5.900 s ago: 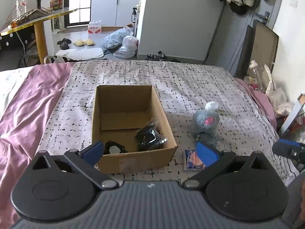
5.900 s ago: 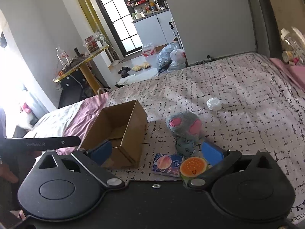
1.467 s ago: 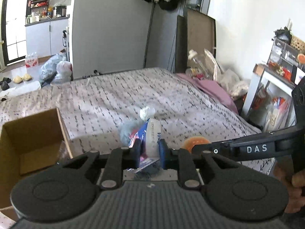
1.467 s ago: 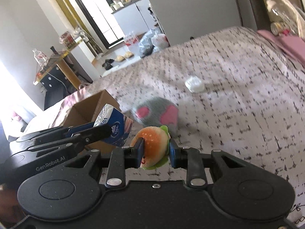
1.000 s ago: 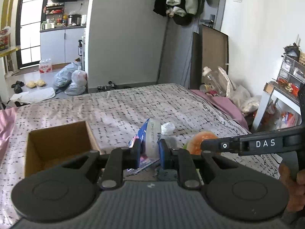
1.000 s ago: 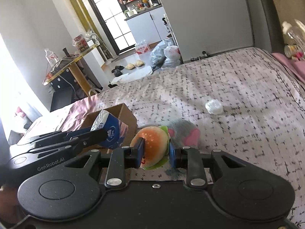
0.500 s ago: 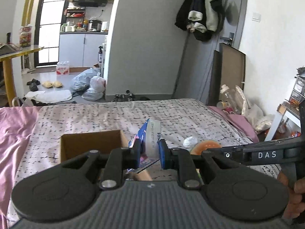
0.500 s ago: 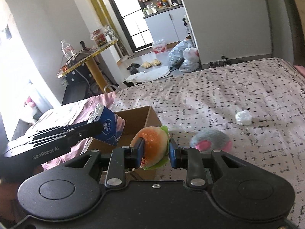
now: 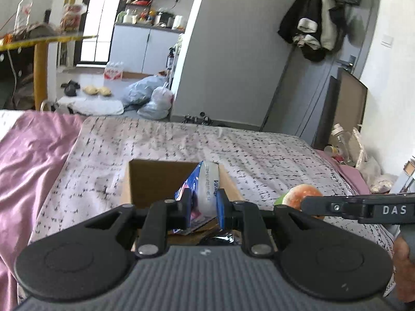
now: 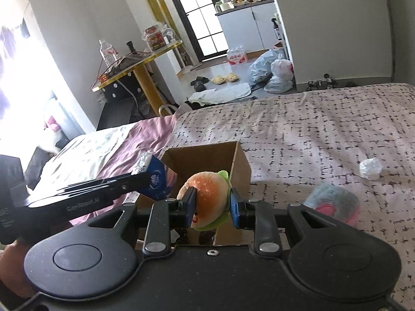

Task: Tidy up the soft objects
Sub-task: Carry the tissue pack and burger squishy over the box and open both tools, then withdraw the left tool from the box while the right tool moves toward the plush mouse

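My left gripper [image 9: 203,204] is shut on a blue and white tissue pack [image 9: 205,191], held above the open cardboard box [image 9: 155,178] on the bed. In the right wrist view the same pack [image 10: 155,181] hangs over the box's [image 10: 241,165] left side. My right gripper [image 10: 211,204] is shut on an orange burger plush [image 10: 208,197] with a green edge, just in front of the box's near right corner. The plush [image 9: 298,194] also shows at the right of the left wrist view. A dark wrapped item [image 9: 220,238] lies inside the box.
A grey plush with pink ears [image 10: 334,202] and a small white wad [image 10: 369,168] lie on the patterned bedspread [image 10: 324,129] right of the box. Pink sheet [image 9: 28,155] covers the bed's left side. Beyond the bed stand a yellow table [image 10: 140,59] and plastic bags [image 9: 155,98] on the floor.
Both grippers have swung left with their loads. The box has come from the left edge to the middle of both views, so the tissue pack now hangs over it and the burger plush is at its corner.
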Motion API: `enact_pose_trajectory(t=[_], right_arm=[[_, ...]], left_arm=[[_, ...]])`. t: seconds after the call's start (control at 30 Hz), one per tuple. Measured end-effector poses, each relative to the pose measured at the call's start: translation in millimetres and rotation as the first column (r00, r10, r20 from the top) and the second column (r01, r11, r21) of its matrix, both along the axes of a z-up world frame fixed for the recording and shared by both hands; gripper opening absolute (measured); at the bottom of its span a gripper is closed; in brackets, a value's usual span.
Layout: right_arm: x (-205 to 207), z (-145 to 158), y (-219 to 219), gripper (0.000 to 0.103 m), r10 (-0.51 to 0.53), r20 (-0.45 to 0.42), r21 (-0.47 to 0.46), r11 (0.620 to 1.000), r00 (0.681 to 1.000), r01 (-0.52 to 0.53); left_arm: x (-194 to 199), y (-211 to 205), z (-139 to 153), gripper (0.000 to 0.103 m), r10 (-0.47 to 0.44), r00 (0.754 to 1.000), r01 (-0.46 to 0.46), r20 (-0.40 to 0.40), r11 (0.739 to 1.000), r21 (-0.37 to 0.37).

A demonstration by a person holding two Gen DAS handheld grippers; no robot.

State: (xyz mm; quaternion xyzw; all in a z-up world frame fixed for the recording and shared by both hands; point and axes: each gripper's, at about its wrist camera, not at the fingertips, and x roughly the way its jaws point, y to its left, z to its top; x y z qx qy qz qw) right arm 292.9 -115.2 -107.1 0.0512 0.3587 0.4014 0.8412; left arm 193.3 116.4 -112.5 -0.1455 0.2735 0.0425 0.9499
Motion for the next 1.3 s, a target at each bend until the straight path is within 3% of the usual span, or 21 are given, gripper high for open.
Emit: enact_pose_trajectory(t=[0.2,0.33,0.43,0.7,0.77,0.83,1.03,1.1,1.3], right_arm=[[3.6,-8.4,14.1,0.027,0.016,-0.032,-0.011,1.000,0.999,-0.017],[3.9,-11.6,20.9,0.027,0.019,-0.043,-0.016,1.000,0.999,-0.020],[5.0,-11.4,25.3,0.027,0.024,-0.050,-0.014,1.000,0.998,-0.025],[7.0,-11.7,42.4,0.028,0.045,-0.061,-0.007,0.999,0.997,-0.045],[7.0,-12.4,47.4,0.034,0.048,-0.066,0.001,0.999,0.997,-0.048],[7.2,-12.8,51.0,0.048,0.050,-0.066,0.004,0.999,0.997,-0.050],[7.9,-14.3,36.4,0.052,0.026,-0.124,0.033,0.999,0.992,-0.022],[7.1,-13.8,27.2,0.056,0.012,-0.125,0.029,1.000,0.992,-0.009],[2.5,-9.7,-9.6,0.071,-0.033,-0.095,0.003,0.999,0.995,0.034]], left_arm=[[9.2,14.1,-14.1,0.019,0.022,0.999,-0.023,-0.027,0.999,-0.022],[17.2,19.1,-17.8,0.022,0.081,0.995,-0.080,-0.058,0.997,0.009],[19.2,20.8,-17.2,0.028,0.103,0.991,-0.101,-0.082,0.994,0.028],[4.2,21.3,-9.5,0.047,0.100,0.994,-0.100,-0.048,0.995,0.013],[1.8,24.8,-9.6,0.048,0.112,0.992,-0.112,-0.060,0.994,0.002],[-1.6,27.7,-10.0,0.049,0.122,0.988,-0.123,-0.090,0.992,-0.010],[-17.5,21.9,-5.4,0.053,0.118,0.987,-0.122,-0.112,0.992,-0.028],[-19.8,16.0,-4.7,0.076,0.102,0.986,-0.106,-0.129,0.994,-0.030],[-23.0,1.9,-0.6,0.098,0.130,0.982,-0.132,-0.133,0.991,-0.005]])
